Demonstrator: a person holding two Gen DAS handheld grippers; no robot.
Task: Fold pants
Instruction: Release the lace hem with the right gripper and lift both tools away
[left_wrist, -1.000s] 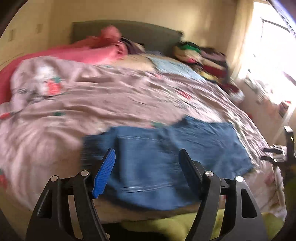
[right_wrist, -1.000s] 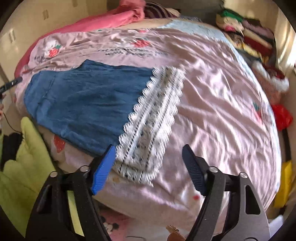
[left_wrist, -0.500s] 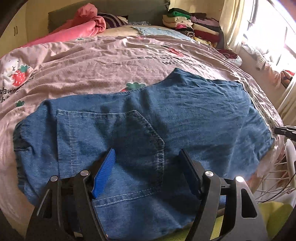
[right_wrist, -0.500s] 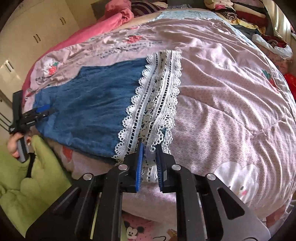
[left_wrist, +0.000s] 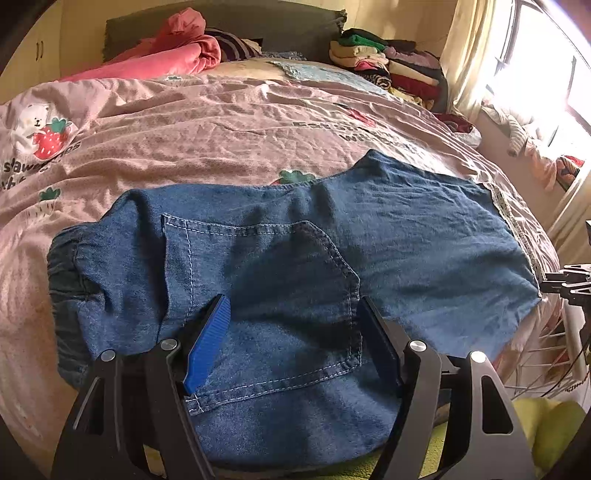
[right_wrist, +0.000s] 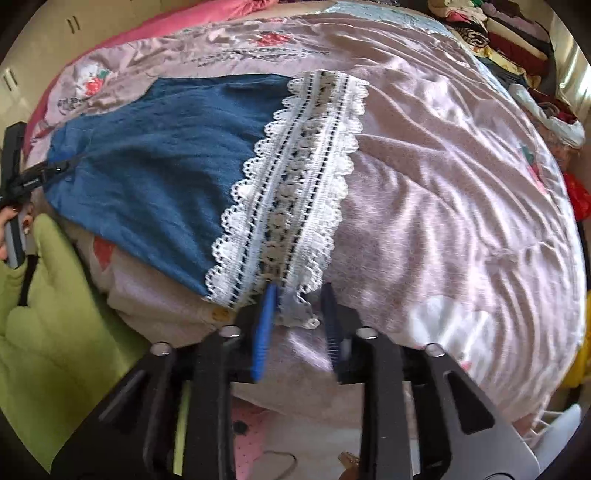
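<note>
Left claw (left_wrist: 291, 317) wide open over pants (left_wrist: 406, 236) pocket, gripping nothing; right claw (right_wrist: 299, 299) opening around lace hem (right_wrist: 295, 192) at 12 o'clock, contact blurred.

Denim pants (left_wrist: 280, 258): near hem runs under the left gripper (left_wrist: 291, 314) and out of view. Lace cuff (right_wrist: 295, 192): near end motion-blurred between the right gripper (right_wrist: 299, 295)'s opening jaws; contact indeterminable.
</note>
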